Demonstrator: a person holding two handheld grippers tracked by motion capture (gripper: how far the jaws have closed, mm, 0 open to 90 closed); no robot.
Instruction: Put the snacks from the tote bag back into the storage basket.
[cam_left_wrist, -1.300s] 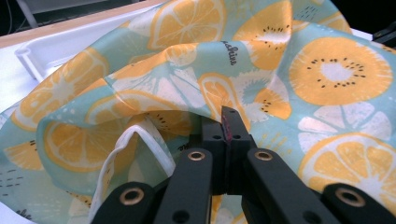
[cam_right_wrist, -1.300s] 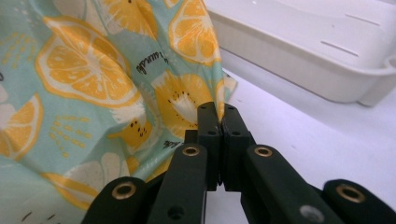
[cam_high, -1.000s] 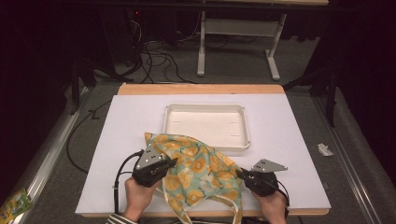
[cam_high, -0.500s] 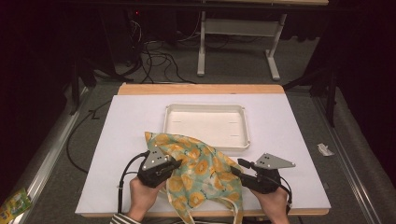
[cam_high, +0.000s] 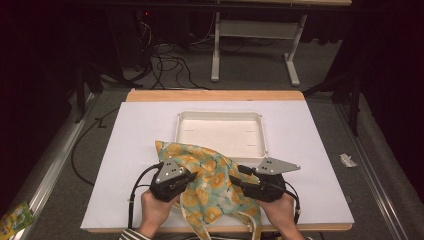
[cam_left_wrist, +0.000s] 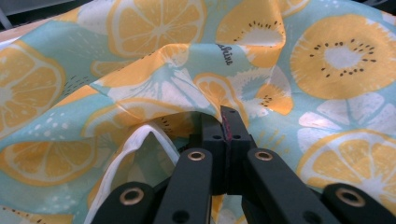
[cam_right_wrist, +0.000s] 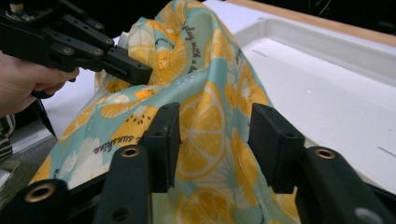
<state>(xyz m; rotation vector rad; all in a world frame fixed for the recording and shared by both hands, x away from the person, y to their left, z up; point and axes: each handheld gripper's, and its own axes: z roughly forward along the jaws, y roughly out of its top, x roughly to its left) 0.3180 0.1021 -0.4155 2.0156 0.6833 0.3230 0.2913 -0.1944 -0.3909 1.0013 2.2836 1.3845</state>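
A: Where's the fruit-print cloth bag (cam_high: 210, 185)?

B: Bunched at table's (cam_high: 310, 165) near edge, just before white tray (cam_high: 220, 131). Left gripper (cam_left_wrist: 227, 122) pinches a fold; right gripper (cam_right_wrist: 215, 140) has just been opening, jaws apart, cloth between, unpressed.

A: Handling?

B: Prob. light, limp, slippery. Grip hem or strap.

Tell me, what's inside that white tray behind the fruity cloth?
The white tray looks bare inside: just its pale floor with a few faint marks. The fruity cloth rises in front of its near left corner, so what lies in that corner stays covered.
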